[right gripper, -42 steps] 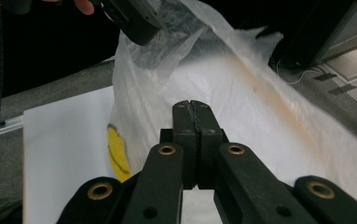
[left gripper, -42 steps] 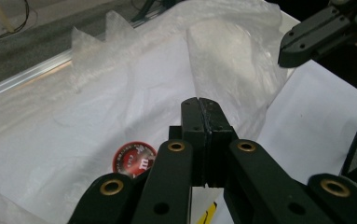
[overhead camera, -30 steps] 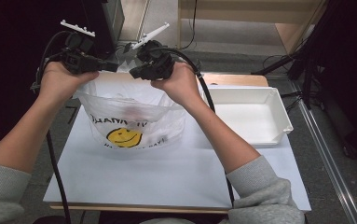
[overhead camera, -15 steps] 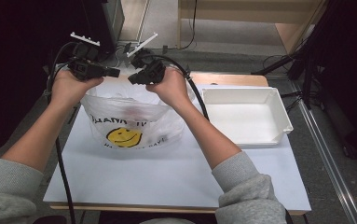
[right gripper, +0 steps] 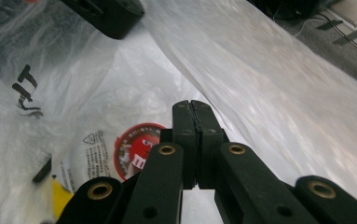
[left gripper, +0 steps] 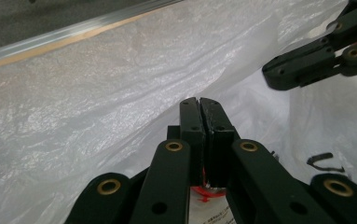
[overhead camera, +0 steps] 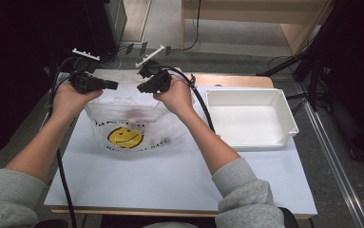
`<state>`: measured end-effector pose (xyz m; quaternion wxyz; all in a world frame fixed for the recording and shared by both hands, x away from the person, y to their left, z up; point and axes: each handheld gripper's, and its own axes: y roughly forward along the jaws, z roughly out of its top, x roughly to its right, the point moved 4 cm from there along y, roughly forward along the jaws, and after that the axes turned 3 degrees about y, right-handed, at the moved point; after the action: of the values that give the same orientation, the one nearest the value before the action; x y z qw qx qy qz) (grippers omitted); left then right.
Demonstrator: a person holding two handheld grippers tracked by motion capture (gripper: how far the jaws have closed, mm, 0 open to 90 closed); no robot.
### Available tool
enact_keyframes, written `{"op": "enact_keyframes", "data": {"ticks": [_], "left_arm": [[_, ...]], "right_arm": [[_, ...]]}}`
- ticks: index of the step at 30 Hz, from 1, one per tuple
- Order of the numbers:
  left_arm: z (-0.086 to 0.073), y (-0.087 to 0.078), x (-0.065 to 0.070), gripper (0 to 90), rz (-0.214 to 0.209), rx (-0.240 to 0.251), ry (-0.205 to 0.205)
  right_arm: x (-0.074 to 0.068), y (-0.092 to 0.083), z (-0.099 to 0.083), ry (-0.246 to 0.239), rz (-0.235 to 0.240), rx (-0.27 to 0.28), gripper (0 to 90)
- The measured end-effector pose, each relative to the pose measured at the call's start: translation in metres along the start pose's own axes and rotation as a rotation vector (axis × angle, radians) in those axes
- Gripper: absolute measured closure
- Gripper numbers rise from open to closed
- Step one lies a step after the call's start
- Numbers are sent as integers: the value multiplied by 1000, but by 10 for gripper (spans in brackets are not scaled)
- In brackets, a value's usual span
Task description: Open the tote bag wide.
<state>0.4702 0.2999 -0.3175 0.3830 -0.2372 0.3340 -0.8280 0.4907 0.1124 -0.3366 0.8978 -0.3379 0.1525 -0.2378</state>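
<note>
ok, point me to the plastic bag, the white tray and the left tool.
plastic bag [overhead camera: 127, 137]: high view, on the yellow smiley print.
white tray [overhead camera: 251, 143]: high view, on its near wall.
left tool [left gripper: 199, 109]: left gripper view, at the closed jaw tips.

Both forearms come in from six o'clock in grey sleeves and converge toward twelve. The left hand holds the left gripper level, pointing toward three o'clock, jaws pressed together. The right hand holds the right gripper pointing toward nine o'clock, jaws likewise closed, tips near each other.
</note>
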Motion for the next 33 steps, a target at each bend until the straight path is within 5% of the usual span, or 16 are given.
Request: {"op": "enact_keyframes", "data": {"ticks": [8,17,33], "left_arm": [[-16,7,-8,889,11,-26,-26],[-28,10,-8,888,7,-1,-38],[-53,18,-17,882,7,-42,-85]], "right_arm": [[9,3,-14,21,-31,-5,900],[12,11,-29,42,-25,-8,900],[15,24,-56,78,-26,-67,900]]}}
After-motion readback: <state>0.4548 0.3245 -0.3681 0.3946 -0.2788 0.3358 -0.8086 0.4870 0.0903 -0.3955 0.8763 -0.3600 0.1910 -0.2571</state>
